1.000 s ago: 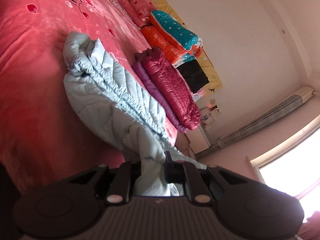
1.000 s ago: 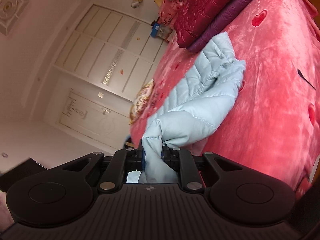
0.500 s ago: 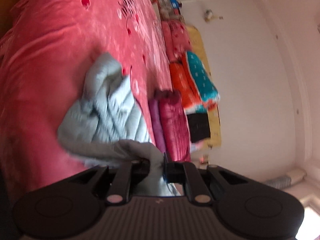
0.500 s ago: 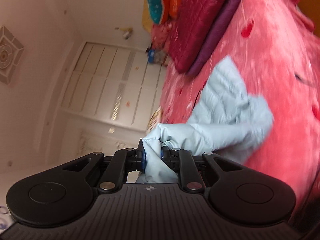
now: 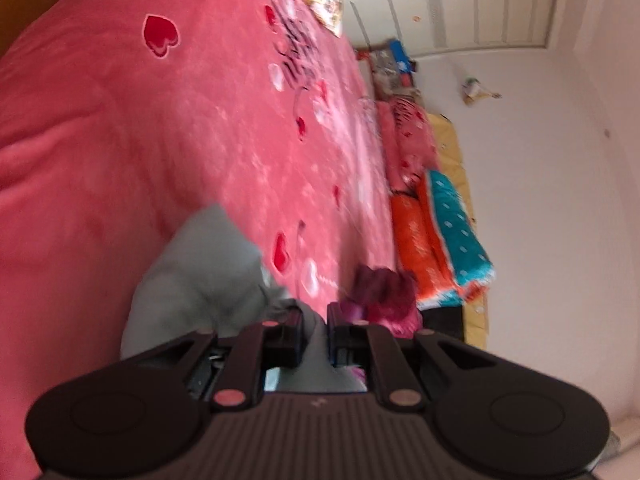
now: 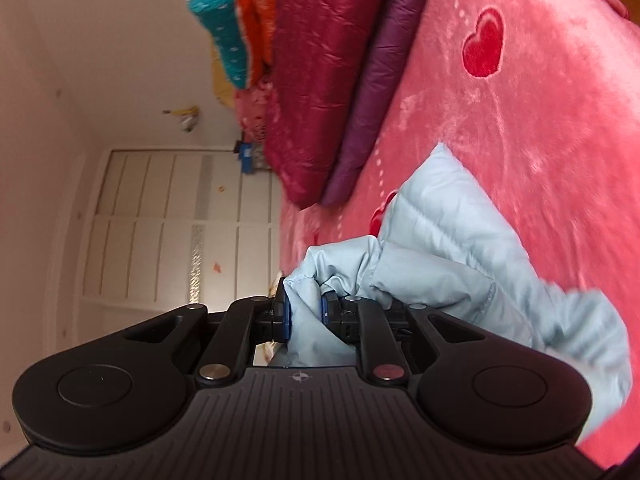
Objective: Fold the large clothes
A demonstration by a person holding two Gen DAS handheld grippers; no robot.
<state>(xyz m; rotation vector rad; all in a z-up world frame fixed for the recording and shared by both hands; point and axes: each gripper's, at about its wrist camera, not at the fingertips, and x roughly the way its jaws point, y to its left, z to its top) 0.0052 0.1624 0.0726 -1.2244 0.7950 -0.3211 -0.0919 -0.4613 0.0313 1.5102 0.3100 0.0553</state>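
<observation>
Nearest the right wrist camera, the right gripper [image 6: 305, 312] had its fingers [image 6: 282, 312] closed on a bunched edge of the jacket [image 6: 448, 236], a pale blue quilted one. The rest of it trailed to the right and lay on the bed [image 6: 540, 128]. In the left wrist view the left gripper [image 5: 316, 330] was likewise clamped on a fold of the same jacket [image 5: 208, 280], which showed blurred and greyish to its left, partly resting on the pink heart-patterned cover [image 5: 180, 140]. Holding two separate edges probably let the person carry one part of the jacket across for a fold while keeping it spread. Farther off, a maroon coat [image 6: 320, 80] lay stacked on a purple one [image 6: 376, 92], apparently already folded. Beyond them, orange and teal quilts [image 5: 440, 232] were piled by the wall.
</observation>
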